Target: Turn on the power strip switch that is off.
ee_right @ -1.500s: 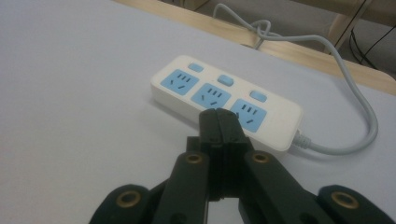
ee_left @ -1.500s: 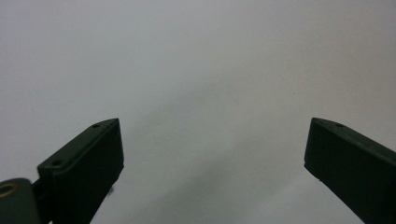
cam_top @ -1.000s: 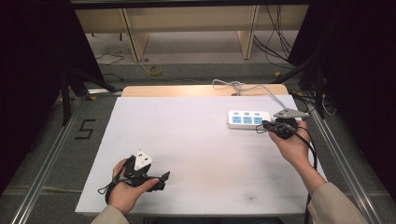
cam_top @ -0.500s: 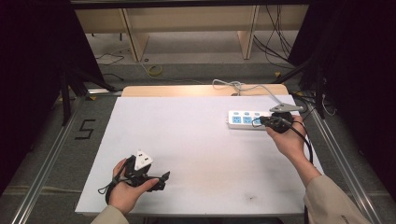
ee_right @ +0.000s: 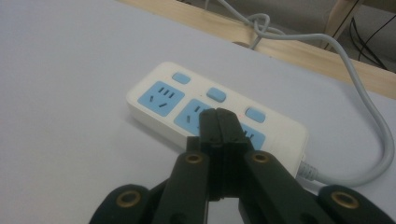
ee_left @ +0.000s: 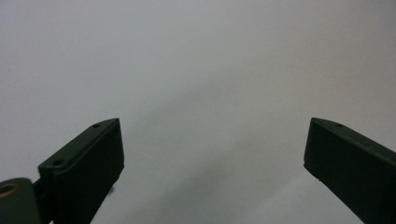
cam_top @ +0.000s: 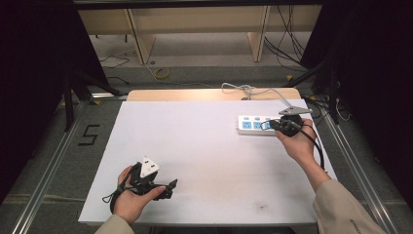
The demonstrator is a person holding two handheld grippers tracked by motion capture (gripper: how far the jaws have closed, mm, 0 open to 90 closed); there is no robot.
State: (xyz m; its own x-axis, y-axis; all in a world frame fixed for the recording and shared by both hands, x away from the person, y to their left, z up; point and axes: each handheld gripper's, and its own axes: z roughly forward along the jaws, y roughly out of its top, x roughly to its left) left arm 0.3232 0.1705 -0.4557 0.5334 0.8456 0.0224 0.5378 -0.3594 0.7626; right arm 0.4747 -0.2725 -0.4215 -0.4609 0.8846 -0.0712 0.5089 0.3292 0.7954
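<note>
A white power strip (cam_top: 250,125) with blue sockets and blue switches lies flat at the right of the white table (cam_top: 195,146). My right gripper (cam_top: 269,125) is shut with nothing between its jaws. In the right gripper view its tips (ee_right: 217,114) hover over the power strip (ee_right: 161,99), near the middle socket; I cannot tell whether they touch it. A hand holds my left gripper (cam_top: 168,188) low near the table's front left. In the left gripper view its jaws (ee_left: 212,135) stand wide open over bare white table.
The strip's grey cable (cam_top: 246,89) loops off the far edge over a wooden board (cam_top: 195,94), and curves around the strip's right end (ee_right: 373,126). Metal rails run along both sides of the table. Shelving legs and loose cables lie on the floor beyond.
The right hand has edged left and slightly away from the person, bringing its shut jaws over the right part of the power strip. The left hand has stayed put.
</note>
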